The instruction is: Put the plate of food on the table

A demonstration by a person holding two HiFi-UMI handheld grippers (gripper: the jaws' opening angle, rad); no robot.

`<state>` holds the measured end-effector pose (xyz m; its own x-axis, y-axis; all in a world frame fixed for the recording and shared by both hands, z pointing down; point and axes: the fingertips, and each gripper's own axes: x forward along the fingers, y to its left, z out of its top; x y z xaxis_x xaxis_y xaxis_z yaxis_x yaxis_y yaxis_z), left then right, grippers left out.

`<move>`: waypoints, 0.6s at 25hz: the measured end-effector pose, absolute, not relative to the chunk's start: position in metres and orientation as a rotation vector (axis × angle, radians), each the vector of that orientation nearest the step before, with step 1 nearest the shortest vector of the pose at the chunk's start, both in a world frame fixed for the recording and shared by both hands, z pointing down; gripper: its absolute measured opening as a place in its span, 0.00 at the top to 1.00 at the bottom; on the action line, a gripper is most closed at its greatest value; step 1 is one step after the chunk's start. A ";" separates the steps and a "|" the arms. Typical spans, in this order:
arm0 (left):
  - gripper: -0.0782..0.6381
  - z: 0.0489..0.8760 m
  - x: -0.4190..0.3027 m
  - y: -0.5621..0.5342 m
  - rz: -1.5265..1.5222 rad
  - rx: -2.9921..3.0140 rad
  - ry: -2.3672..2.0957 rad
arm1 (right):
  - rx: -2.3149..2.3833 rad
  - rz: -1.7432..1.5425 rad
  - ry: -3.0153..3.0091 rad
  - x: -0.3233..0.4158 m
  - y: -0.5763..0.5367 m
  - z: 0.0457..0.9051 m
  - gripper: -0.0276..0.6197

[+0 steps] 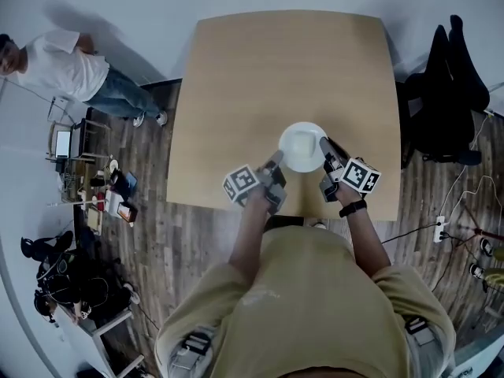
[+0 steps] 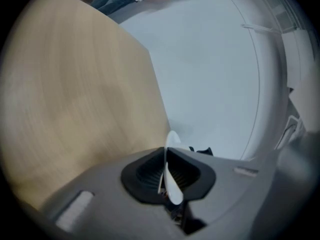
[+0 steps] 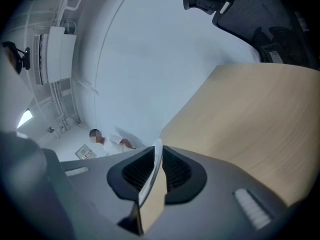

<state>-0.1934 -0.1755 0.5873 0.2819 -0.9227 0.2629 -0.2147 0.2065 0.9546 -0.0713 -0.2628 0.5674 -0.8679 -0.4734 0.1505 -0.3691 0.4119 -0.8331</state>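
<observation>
The left gripper (image 1: 275,164) and right gripper (image 1: 326,156) each clamp the white plate's (image 1: 303,146) rim near the table's (image 1: 276,69) front edge, bare tabletop beyond.

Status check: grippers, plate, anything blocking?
Left gripper shut on plate rim. Right gripper same. Plate at near edge of table. Nothing in the way.

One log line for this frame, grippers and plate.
left gripper: shut on plate rim | right gripper: shut on plate rim | plate: over table, person's side
</observation>
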 end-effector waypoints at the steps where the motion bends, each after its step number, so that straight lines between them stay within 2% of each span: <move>1: 0.87 0.589 -0.199 -0.187 -0.694 1.298 -1.209 | -0.778 -1.468 2.546 -0.076 -0.273 0.572 0.89; 15: 0.87 0.660 -0.254 -0.321 -0.436 1.336 -1.255 | -1.018 -1.590 2.499 -0.123 -0.384 0.661 0.89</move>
